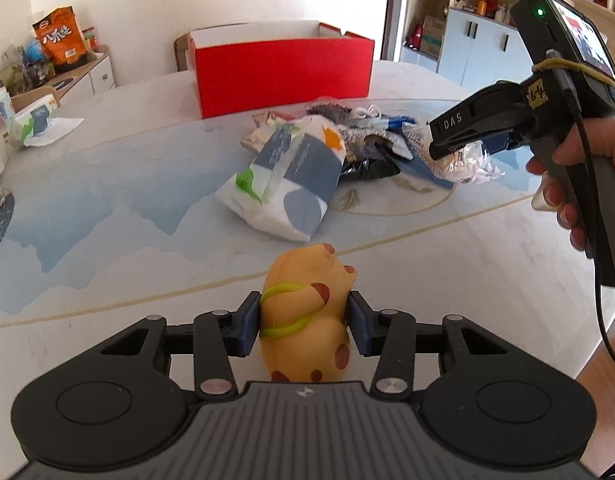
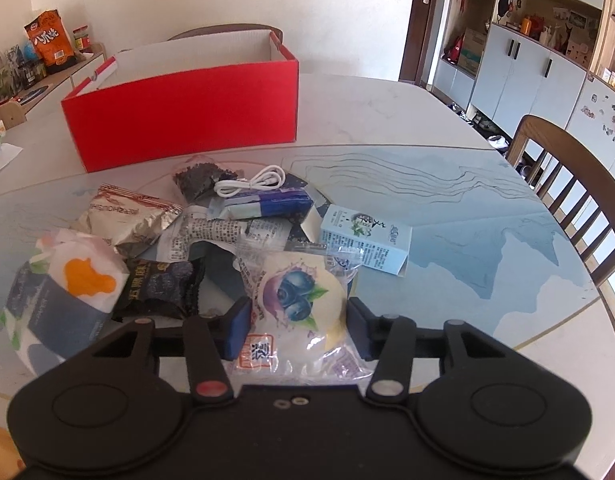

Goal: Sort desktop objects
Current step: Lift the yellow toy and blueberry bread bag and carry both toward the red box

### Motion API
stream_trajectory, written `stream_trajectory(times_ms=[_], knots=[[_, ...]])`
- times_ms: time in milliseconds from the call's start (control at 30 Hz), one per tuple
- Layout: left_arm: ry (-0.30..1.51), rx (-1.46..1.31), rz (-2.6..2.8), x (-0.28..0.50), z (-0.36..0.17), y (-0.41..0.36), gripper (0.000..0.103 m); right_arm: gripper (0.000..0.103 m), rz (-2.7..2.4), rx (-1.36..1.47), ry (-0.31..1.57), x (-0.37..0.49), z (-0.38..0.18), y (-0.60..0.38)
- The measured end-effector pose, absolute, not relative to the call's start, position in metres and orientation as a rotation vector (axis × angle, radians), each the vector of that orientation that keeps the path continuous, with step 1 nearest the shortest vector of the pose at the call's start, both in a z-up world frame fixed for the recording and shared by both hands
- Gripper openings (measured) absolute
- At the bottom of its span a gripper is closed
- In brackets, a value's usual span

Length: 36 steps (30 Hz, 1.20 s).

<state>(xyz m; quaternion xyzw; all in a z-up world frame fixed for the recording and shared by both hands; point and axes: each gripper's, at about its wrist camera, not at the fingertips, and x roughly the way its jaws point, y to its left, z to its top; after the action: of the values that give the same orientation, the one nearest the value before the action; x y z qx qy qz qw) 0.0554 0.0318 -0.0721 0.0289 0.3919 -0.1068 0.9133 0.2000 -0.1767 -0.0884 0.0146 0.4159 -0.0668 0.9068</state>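
My left gripper (image 1: 303, 326) is shut on a yellow squishy toy (image 1: 307, 312) with brown spots and a green band, held above the table's near side. My right gripper (image 2: 299, 322) straddles a clear-wrapped blueberry pastry (image 2: 297, 300) at the near edge of the pile; its pads stand beside the packet and I cannot tell if they press it. In the left wrist view the right gripper (image 1: 439, 144) reaches into the pile from the right. The pile holds a tissue pack (image 1: 283, 176), snack packets, a white cable (image 2: 251, 182) and a light blue carton (image 2: 365, 244). An open red box (image 2: 183, 114) stands behind.
A wooden chair (image 2: 567, 176) stands at the table's right edge. A side counter at the far left carries an orange snack bag (image 1: 59, 38) and jars. Tissue packs (image 1: 31, 120) lie at the table's left edge. Cabinets line the right wall.
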Motion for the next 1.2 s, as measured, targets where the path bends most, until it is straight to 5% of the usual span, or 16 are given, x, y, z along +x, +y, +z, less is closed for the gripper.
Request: stream_trajectory(times_ms=[1200], knots=[[0.692, 0.064, -0.187, 0.141, 0.032, 0.02, 0.044, 0.05, 0.141, -0.013, 0.705, 0.215, 0.03, -0.177]])
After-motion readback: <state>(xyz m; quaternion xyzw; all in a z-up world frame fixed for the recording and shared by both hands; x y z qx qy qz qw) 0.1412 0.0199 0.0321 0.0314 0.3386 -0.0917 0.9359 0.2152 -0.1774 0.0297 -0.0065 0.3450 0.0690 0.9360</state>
